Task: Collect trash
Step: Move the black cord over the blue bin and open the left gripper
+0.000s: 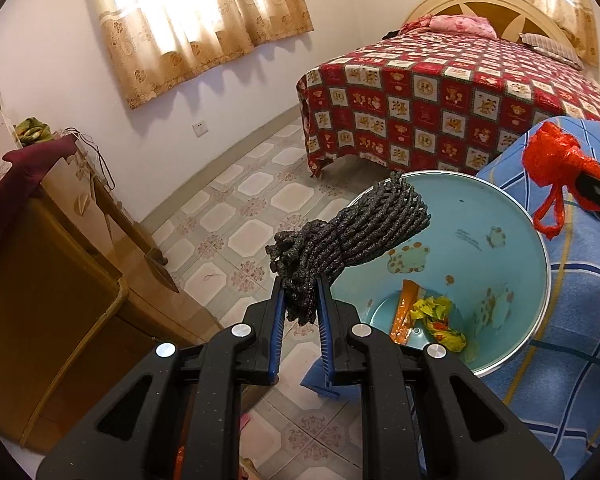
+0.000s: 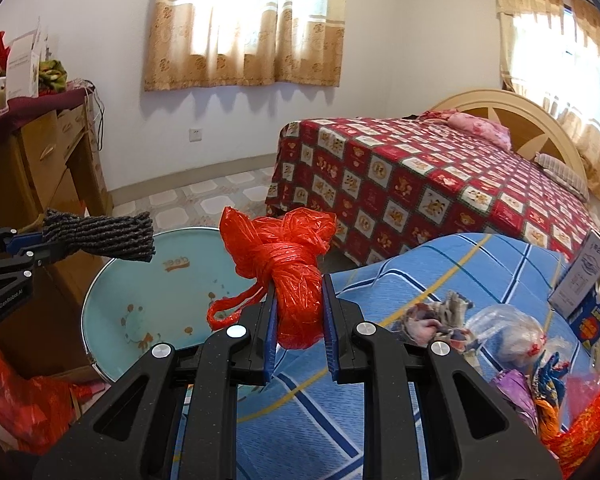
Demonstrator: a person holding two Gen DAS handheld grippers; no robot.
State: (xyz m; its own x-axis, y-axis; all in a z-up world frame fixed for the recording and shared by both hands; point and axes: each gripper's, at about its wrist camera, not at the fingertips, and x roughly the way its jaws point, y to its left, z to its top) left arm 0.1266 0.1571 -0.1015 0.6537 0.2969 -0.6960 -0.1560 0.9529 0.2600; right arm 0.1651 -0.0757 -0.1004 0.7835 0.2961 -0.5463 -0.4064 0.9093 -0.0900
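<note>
My left gripper is shut on a dark grey net bundle, held above the near rim of a light blue trash bin. The bin holds an orange wrapper and yellow wrappers. In the right wrist view the net bundle hangs over the bin at left. My right gripper is shut on a knotted red plastic bag, held over the blue checked cloth beside the bin. The red bag also shows in the left wrist view.
More trash lies on the blue cloth at right: a clear plastic bag, crumpled wrappers, a blue and white box. A bed with a red patterned cover stands behind. A wooden cabinet stands at left. Red bags lie on the floor.
</note>
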